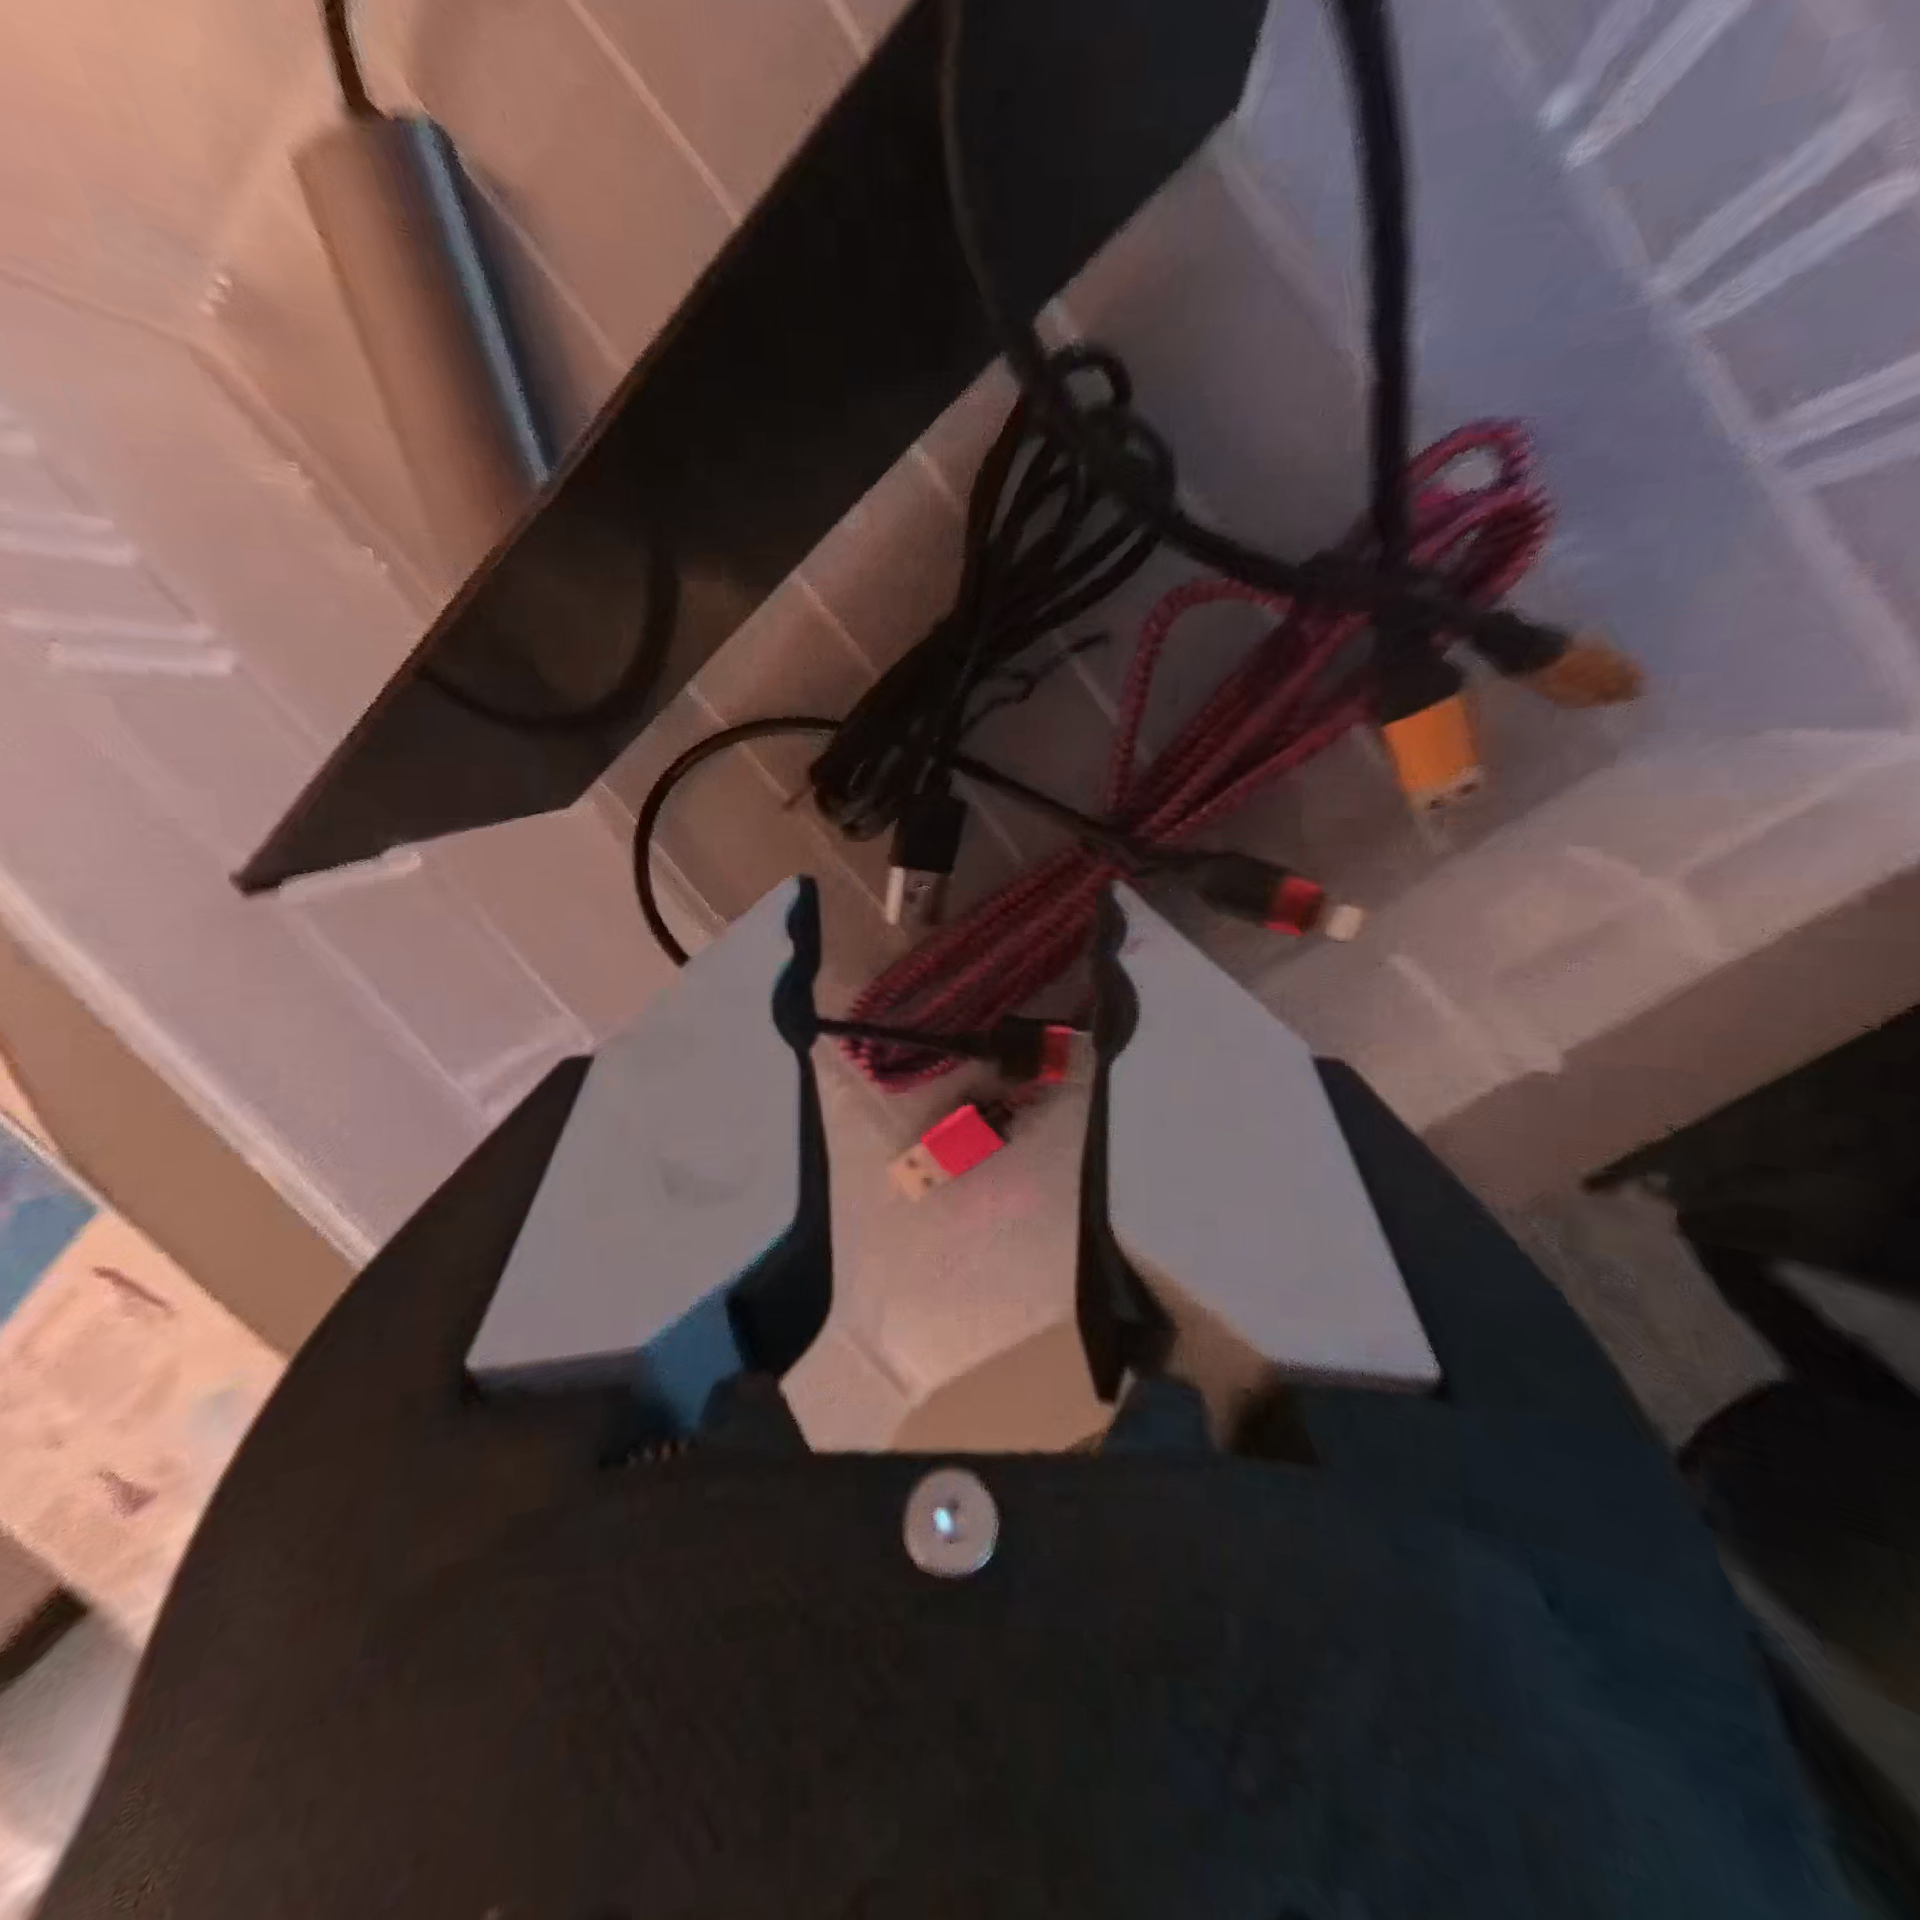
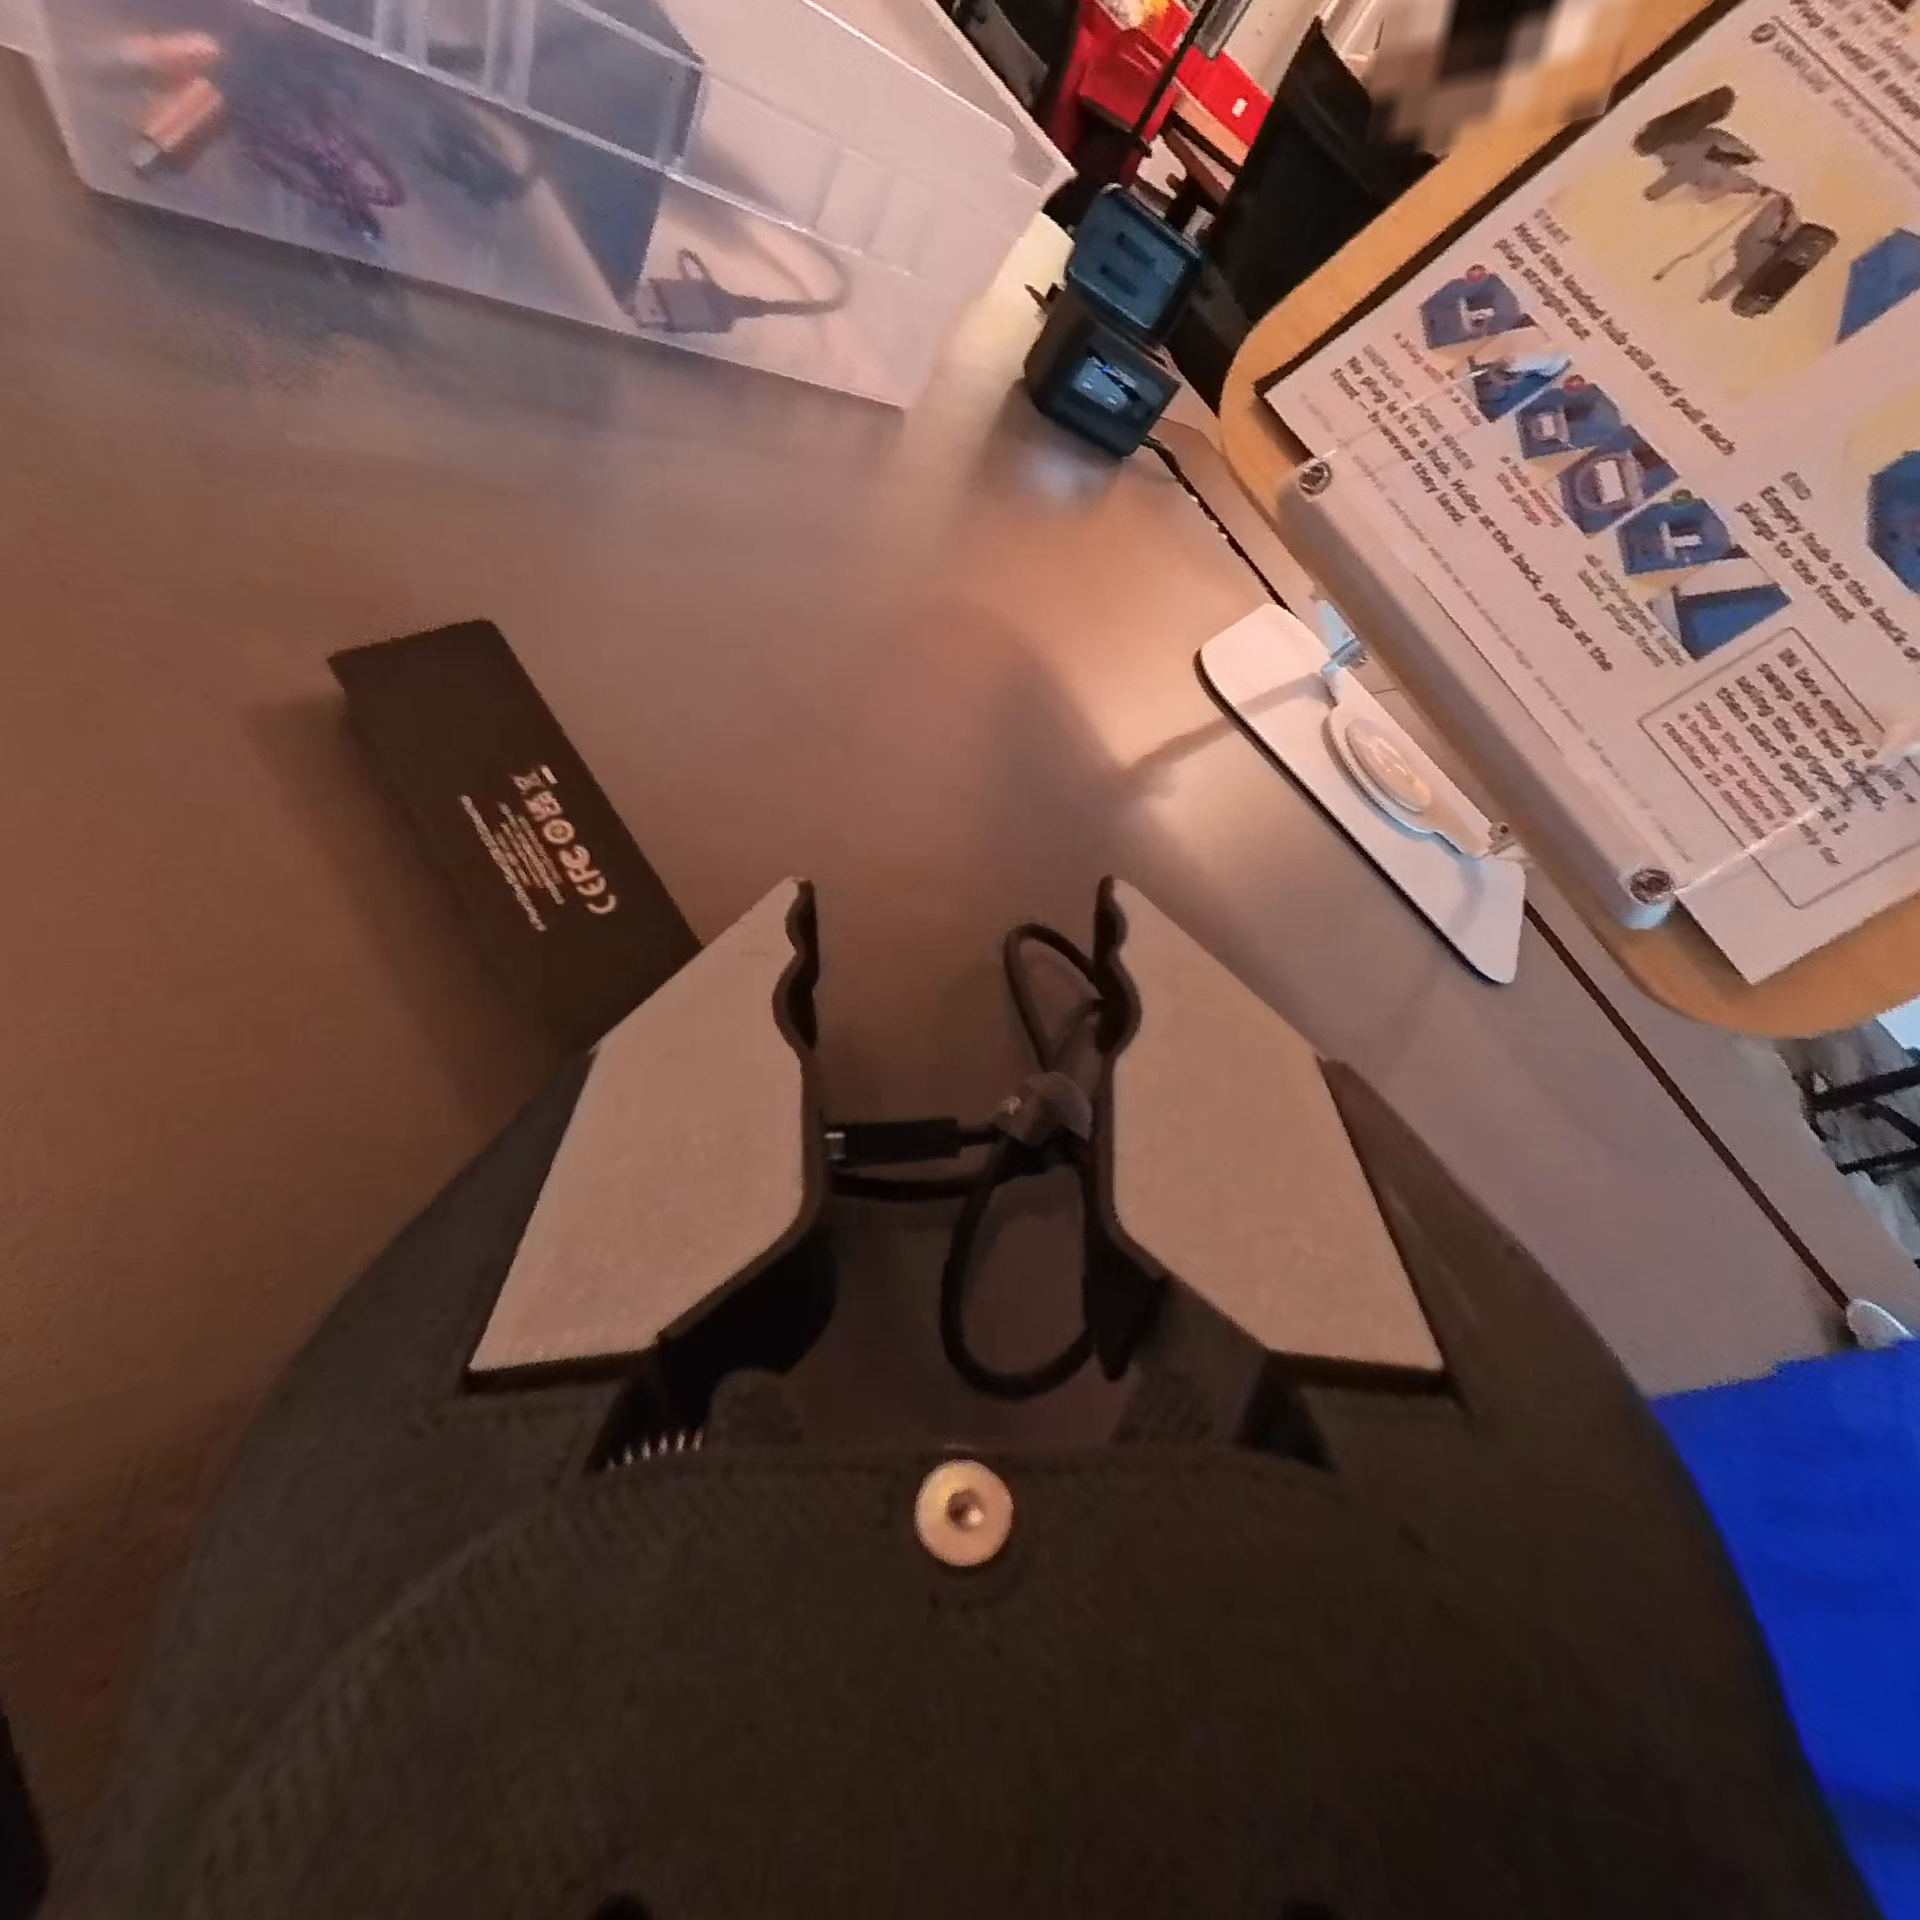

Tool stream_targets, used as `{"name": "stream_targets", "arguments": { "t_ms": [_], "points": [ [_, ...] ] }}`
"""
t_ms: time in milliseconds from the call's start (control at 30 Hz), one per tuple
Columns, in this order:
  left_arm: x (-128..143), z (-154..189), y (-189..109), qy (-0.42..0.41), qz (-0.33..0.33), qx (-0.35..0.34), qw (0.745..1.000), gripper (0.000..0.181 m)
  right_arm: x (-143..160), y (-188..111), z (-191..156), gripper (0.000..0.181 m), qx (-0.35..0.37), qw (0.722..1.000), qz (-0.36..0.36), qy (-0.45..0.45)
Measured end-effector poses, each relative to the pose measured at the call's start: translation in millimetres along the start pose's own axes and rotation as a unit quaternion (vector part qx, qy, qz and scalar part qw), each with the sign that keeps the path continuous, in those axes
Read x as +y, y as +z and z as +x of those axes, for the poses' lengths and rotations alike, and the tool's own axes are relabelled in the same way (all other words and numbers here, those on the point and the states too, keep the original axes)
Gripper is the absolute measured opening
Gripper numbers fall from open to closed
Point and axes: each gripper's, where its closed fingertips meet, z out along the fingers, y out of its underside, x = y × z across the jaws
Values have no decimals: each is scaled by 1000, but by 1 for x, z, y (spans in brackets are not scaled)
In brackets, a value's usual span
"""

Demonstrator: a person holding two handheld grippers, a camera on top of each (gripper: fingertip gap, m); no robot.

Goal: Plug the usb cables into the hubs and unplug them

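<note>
The left gripper (image 1: pixel 956 1039) is spread wide and holds nothing. It hangs over a clear plastic bin (image 1: pixel 1662 883), its fingers framing a red-and-black braided USB cable (image 1: pixel 1049 935). The cable's red USB-A plug (image 1: pixel 951 1148) lies loose on the bin floor between the fingers, so the open stance suits a descent onto that plug. Just beyond lie a bundled black USB cable (image 1: pixel 987 623) with its plug (image 1: pixel 920 868) pointing toward the gripper, and an orange-plugged cable (image 1: pixel 1429 753) to the right. The cables stay coiled and tied, which keeps each plug separate for picking. A black divider (image 1: pixel 727 416) crosses the bin above them; a grey hub-like bar (image 1: pixel 416 291) lies past it, too blurred to identify firmly.

The right gripper (image 2: pixel 956 1039) is also open and grips nothing. It stands low over the brown table (image 2: pixel 623 540), straddling a short black cable (image 2: pixel 1023 1226) whose small connector (image 2: pixel 894 1132) points at the left finger. Whether the fingers touch it cannot be told. A black USB hub (image 2: pixel 499 821) lies flat on the table just left of the gripper, label side up, apparently pulled out of the bin for plugging. Further off, the clear bin (image 2: pixel 520 187) holds more cables, a black charger block (image 2: pixel 1117 322) stands near the table's edge, and a laminated instruction sheet (image 2: pixel 1662 520) stands at the right on a white stand (image 2: pixel 1351 790).

No cable appears seated in a hub yet; plugging seems still ahead.
</note>
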Motion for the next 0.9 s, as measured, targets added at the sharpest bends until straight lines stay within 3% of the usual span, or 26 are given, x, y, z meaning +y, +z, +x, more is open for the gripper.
{"name": "stream_targets", "arguments": {
  "t_ms": [167,233,333,533,733,800,900],
  "points": [
    [-2,-9,24,-4,-55,54,997,46,-3,5,-6,51,-28,999,3,23],
    [9,-9,29,-6,-94,61,994,29,-4,5,-5,51,-32,999,6,32],
    [4,-14,22,23,-87,17,996,23,-7,4,-5,50,-35,999,14,39],
    [-18,-29,-36,16,3,-107,994,19,-10,0,-6,50,-31,999,26,34],
    [-25,-41,-117,12,92,-251,964,5,-5,-7,-1,50,-5,999,17,36],
    [-33,-36,-128,16,125,-263,957,5,-2,-8,-2,49,4,1000,11,18],
    [-34,-27,-123,17,115,-258,959,5,0,-6,-4,49,16,1000,-2,-10]
  ]
}}
